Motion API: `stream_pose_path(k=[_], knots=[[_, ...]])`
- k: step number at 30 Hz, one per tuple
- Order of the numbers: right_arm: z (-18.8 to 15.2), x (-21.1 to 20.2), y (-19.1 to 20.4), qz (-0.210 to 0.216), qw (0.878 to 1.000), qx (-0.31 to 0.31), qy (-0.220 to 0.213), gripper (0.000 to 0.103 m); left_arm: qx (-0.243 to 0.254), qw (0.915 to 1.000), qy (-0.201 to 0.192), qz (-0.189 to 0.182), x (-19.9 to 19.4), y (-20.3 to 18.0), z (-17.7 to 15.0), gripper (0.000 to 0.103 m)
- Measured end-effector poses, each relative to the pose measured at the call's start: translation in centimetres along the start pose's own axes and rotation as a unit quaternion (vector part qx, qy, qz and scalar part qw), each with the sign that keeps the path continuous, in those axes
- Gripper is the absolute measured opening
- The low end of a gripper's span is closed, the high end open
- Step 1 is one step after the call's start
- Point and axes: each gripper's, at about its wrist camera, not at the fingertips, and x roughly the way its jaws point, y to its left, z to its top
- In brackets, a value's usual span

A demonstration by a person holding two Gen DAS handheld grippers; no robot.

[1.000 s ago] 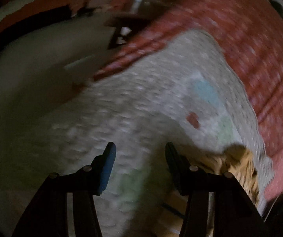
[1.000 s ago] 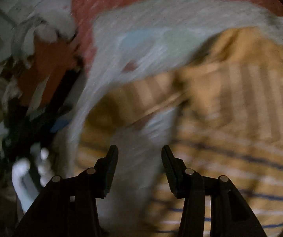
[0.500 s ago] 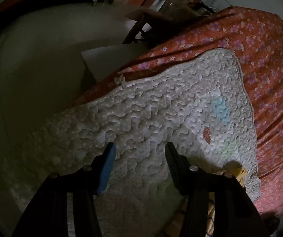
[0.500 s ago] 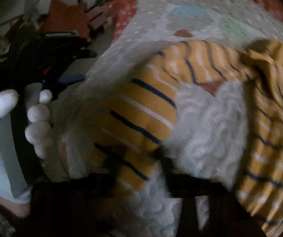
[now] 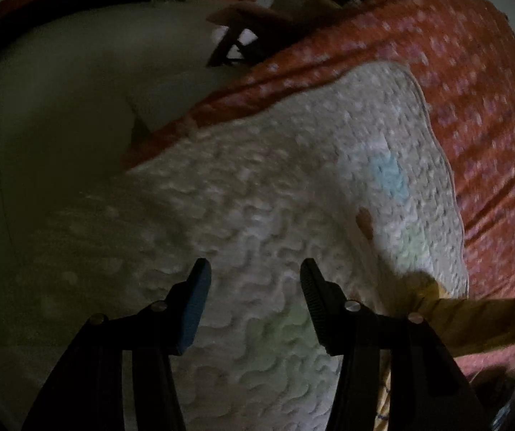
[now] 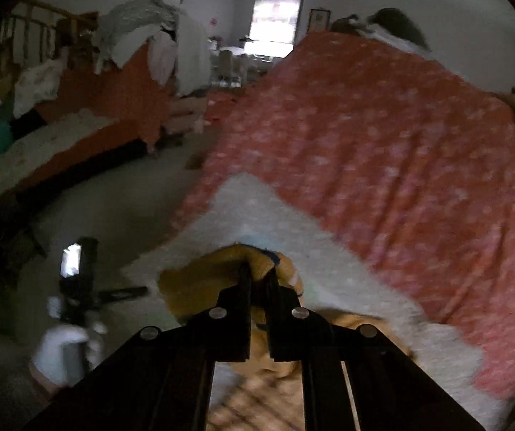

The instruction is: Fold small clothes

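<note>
One bed w/ orange-red floral bedspread (image 6: 383, 136) fills most of both views. On its near corner lies one white quilted mat (image 5: 257, 215) w/ pastel patches; that mat is the landmark here.

One small garment, a yellow-orange striped top (image 6: 200, 280), is above the mat's near edge. The right tongs (image 6: 259, 274) are pressed together, pinching a bunched fold of it, and the cloth hangs down from the pinch toward the mat. In left wrist view its yellow edge shows at the mat's lower right corner (image 5: 473, 312).

Left tongs (image 5: 255, 301) hover over the mat's middle, spread, nothing between them; a gloved hand (image 6: 67, 355) holds them, off the mat's left side.

Step in hand, prob.: lifting the top clear so it can be laid flat on the mat. To do it well: let it hang free so creases drop out, bring left tongs to a 2nd edge or shoulder, spread it taut betw. both, then lower onto the mat's centre, not the bedspread. The single bunched pinch may twist the cloth.
</note>
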Motion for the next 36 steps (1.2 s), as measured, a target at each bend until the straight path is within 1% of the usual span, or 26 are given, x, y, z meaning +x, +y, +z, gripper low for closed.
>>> stream_pose_path(k=[2,4,7,8,9,11,13,14,16,17,18,19,20,21,22,23,24,25,26,28,30,31,32,33,34,36], knots=[[-1.6,0.3,-2.3,-0.022,0.999,-0.007,0.034,0.007,0.013,0.9999,0.002,0.0,0.2,-0.8,-0.3,0.051],[-4.3,1.2,-4.2,-0.027,0.996,-0.001,0.085,0.006,0.024,0.9997,0.003,-0.001,0.3,-1.5,-0.5,0.051],[-10.3,4.5,-7.5,-0.074,0.983,0.011,0.169,0.007,0.04,0.9991,0.01,-0.013,0.7,-2.5,-0.9,0.051],[-11.6,5.1,-8.5,-0.082,0.979,0.02,0.183,0.007,0.046,0.9986,0.014,-0.02,0.8,-3.0,-1.1,0.051],[-13.1,5.8,-9.3,-0.086,0.976,0.036,0.194,0.007,0.053,0.998,0.02,-0.029,1.0,-3.5,-1.3,0.051],[-16.1,8.0,-10.6,-0.071,0.969,0.076,0.224,0.009,0.076,0.9946,0.037,-0.06,1.4,-5.1,-2.2,0.051],[-17.9,9.8,-11.0,-0.064,0.963,0.082,0.25,0.01,0.099,0.99,0.052,-0.085,1.7,-6.6,-3.2,0.051],[-19.1,10.5,-11.1,-0.071,0.958,0.084,0.263,0.013,0.115,0.9866,0.061,-0.098,1.9,-7.7,-3.9,0.051],[-20.8,10.1,-11.8,-0.08,0.956,0.114,0.257,0.016,0.145,0.9807,0.073,-0.109,2.3,-9.4,-5.2,0.051],[-21.5,9.2,-12.8,-0.073,0.956,0.155,0.239,0.026,0.162,0.9765,0.082,-0.116,2.6,-10.5,-5.9,0.051],[-22.5,8.0,-13.8,-0.066,0.952,0.206,0.217,0.043,0.175,0.9727,0.091,-0.122,2.8,-11.3,-6.4,0.051],[-23.1,7.4,-14.1,-0.059,0.948,0.237,0.204,0.052,0.186,0.9674,0.106,-0.135,3.4,-12.4,-7.1,0.052],[-24.6,6.0,-15.0,-0.039,0.937,0.296,0.18,0.059,0.185,0.9644,0.122,-0.144,4.1,-13.0,-7.4,0.057],[-25.3,5.4,-15.1,-0.024,0.93,0.324,0.171,0.059,0.179,0.961,0.144,-0.155,5.0,-13.6,-7.8,0.059],[-27.0,4.8,-15.6,0.003,0.915,0.371,0.161,0.059,0.167,0.9561,0.174,-0.166,6.3,-14.2,-8.2,0.059],[-27.9,4.6,-15.9,0.019,0.904,0.398,0.156,0.059,0.154,0.9493,0.209,-0.177,7.9,-14.8,-8.8,0.059],[-29.2,4.5,-16.3,0.032,0.888,0.434,0.147,0.059,0.148,0.9438,0.232,-0.183,9.0,-15.3,-9.3,0.059],[-30.0,4.5,-16.6,0.037,0.878,0.455,0.14,0.059,0.146,0.9387,0.252,-0.184,10.0,-15.8,-9.8,0.059],[-30.9,4.6,-17.0,0.04,0.868,0.477,0.132,0.059,0.146,0.9352,0.265,-0.183,10.9,-16.5,-10.3,0.059],[-31.8,4.4,-17.2,0.037,0.854,0.505,0.12,0.059,0.153,0.9328,0.271,-0.182,12.0,-17.9,-10.8,0.059],[-32.2,4.6,-17.4,0.027,0.849,0.517,0.109,0.059,0.152,0.9316,0.272,-0.187,12.5,-18.9,-10.9,0.059],[-32.0,4.8,-17.6,0.021,0.85,0.516,0.106,0.059,0.143,0.9314,0.276,-0.19,13.1,-19.3,-10.8,0.053],[-31.8,5.1,-17.9,0.014,0.851,0.514,0.104,0.059,0.138,0.9317,0.276,-0.192,13.5,-19.4,-10.7,0.032],[-31.7,5.6,-18.3,0.008,0.851,0.514,0.103,0.059,0.137,0.9318,0.277,-0.191,13.8,-19.5,-10.6,0.021],[-31.4,5.8,-18.7,0.001,0.851,0.516,0.097,0.059,0.135,0.9316,0.277,-0.192,14.0,-19.4,-10.6,0.014],[-31.1,6.7,-19.4,-0.012,0.851,0.517,0.096,0.06,0.122,0.9324,0.277,-0.197,14.3,-19.5,-10.4,0.014]])
